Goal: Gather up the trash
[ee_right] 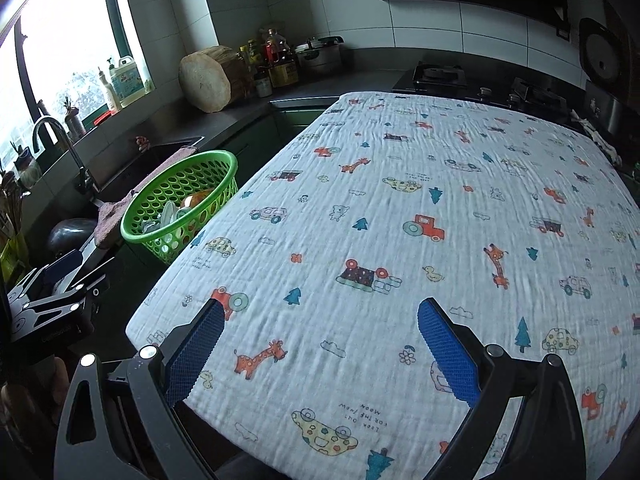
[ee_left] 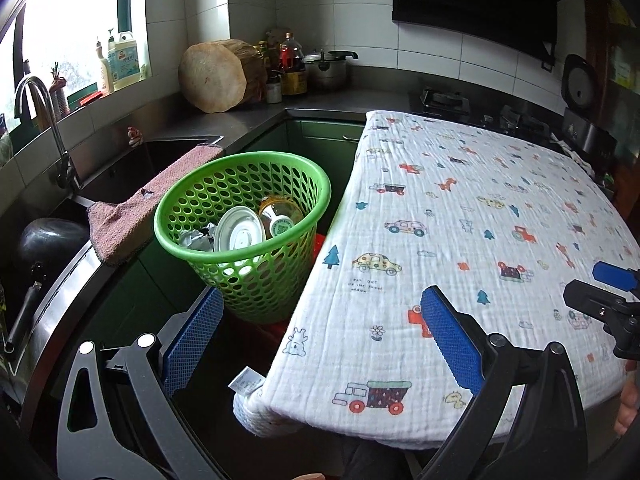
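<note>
A: Where is the trash sitting?

B: It is all lying inside the green basket (ee_left: 244, 232), which is standing upright at about 10 o'clock from the left gripper (ee_left: 320, 336), just beside the table's left edge. In it, a round white lid (ee_left: 239, 236) is leaning on edge, its flat face turning toward the camera. A bottle (ee_left: 280, 218) is resting beside it at 3 o'clock, its long axis tilting up and away. Crumpled foil (ee_left: 196, 238) is sitting at the lid's 9 o'clock.

A: And the jaws?

B: The left gripper's 2 fingers are standing wide apart, gripping nothing, straddling the table's near-left corner. The right gripper (ee_right: 320, 344) is likewise spreading its blue pads (ee_right: 448, 352) over the patterned cloth (ee_right: 400, 220), released and empty.

A: Anything near the basket?

B: A pink towel (ee_left: 132, 216) is draping over the sink edge (ee_left: 120, 160) at the basket's 9 o'clock.
</note>
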Available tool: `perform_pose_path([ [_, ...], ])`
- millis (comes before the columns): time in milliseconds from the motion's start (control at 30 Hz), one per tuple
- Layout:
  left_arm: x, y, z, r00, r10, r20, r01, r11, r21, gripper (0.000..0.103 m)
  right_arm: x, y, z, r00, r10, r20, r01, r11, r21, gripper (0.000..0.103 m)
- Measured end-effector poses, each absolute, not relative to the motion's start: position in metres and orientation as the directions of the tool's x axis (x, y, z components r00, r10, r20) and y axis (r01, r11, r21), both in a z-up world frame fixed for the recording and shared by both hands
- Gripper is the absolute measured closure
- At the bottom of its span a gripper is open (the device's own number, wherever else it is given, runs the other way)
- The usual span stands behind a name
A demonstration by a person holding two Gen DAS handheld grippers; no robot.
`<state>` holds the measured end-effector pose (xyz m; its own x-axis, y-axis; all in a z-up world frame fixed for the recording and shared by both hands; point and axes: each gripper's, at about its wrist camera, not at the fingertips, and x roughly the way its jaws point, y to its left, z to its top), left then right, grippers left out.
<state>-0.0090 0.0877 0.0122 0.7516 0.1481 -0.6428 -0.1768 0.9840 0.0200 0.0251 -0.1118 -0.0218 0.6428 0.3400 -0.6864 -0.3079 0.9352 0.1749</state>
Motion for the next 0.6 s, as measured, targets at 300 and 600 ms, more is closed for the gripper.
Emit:
perform_pose_path([
  [300,-0.0137,0.0858,0.0146,0.755,0.138,-0.641,-0.166,0.986,0.016,0.005,0.025,-0.1098,-0.024,0.639,0.342,-0.689,-0.314,0.934,0.172,0.008],
  [600,-0.014,0.0814,0.014,0.753,0.139,-0.643,-0.159,0.987,0.027,0.005,0.0268,-0.112,-0.028,0.634,0.339,-0.695,-0.306,0.935,0.177,0.008],
])
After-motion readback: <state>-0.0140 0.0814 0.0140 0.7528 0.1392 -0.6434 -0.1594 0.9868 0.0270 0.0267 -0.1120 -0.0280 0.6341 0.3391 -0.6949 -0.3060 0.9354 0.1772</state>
